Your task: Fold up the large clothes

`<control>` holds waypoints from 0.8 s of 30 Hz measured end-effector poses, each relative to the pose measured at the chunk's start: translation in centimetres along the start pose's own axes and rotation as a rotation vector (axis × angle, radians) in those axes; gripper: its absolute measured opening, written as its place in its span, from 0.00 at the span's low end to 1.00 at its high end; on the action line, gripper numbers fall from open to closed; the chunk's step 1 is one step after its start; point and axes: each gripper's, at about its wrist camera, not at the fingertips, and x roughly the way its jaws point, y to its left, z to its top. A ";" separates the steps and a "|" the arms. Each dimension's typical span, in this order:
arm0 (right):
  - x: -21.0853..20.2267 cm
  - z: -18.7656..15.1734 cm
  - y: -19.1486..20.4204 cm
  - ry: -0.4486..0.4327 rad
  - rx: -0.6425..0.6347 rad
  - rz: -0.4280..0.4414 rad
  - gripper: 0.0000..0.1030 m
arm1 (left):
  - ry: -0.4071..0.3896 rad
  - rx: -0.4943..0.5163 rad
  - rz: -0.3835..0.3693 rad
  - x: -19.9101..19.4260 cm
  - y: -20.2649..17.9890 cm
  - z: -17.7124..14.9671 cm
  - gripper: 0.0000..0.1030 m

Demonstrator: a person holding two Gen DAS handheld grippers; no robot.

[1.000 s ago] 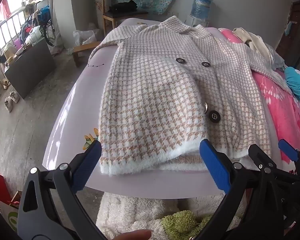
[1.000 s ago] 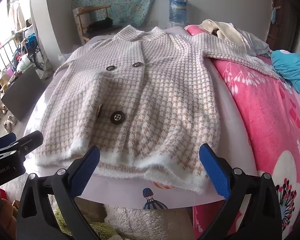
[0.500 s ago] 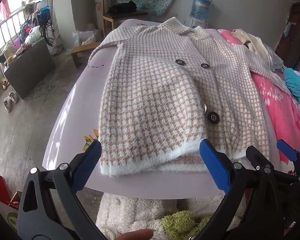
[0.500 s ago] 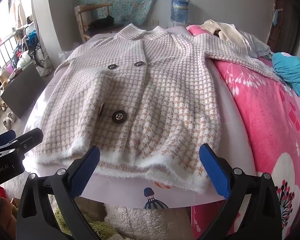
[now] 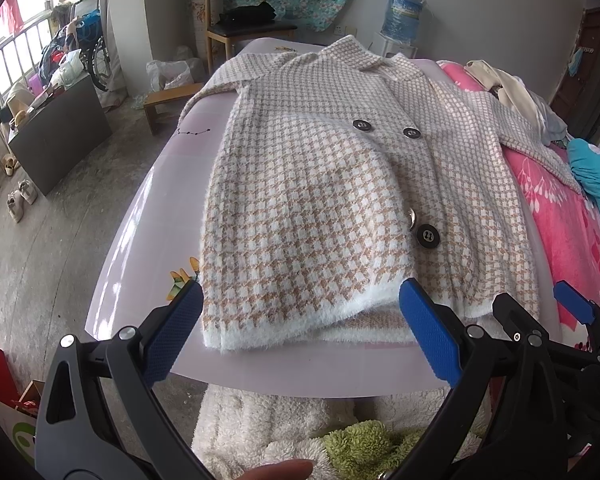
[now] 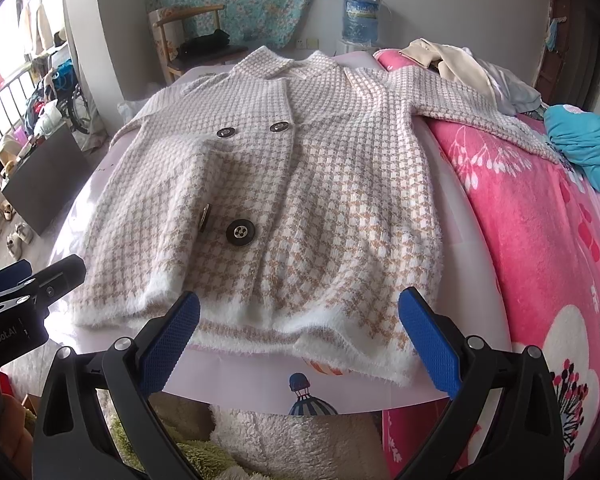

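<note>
Two grippers are hanging side by side at the near end of the pale lilac board, both with their blue pads wide apart and gripping nothing. The left gripper is facing the near left corner of the houndstooth cardigan, and the right gripper is facing its near right corner; neither is touching the fuzzy white hem. The cardigan is lying face up and buttoned on the board, collar at the far end, with one sleeve trailing off to the right across the pink floral blanket towards a heap of other clothes. The other sleeve is running off the far left edge.

Judging from this, no fold is made yet, and the hazards are lying in the grab. The hem is showing two layers, so a shallow pinch is likely catching only the top one and skewing the fold. The knit is looking soft and loose, so uneven lifting is liable to stretch or twist it. The trailing sleeve is risking a snag on the blanket or the heap, and the large dark button may be making a lump along the fold line.
</note>
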 end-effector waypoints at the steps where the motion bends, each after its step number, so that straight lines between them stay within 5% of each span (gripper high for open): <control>1: 0.0 0.0 0.0 0.000 0.000 0.000 0.94 | 0.000 0.000 0.000 0.0 0.0 0.0 0.92; 24: 0.0 0.0 0.0 0.006 0.000 -0.003 0.94 | 0.001 -0.007 0.001 0.1 0.3 -0.2 0.92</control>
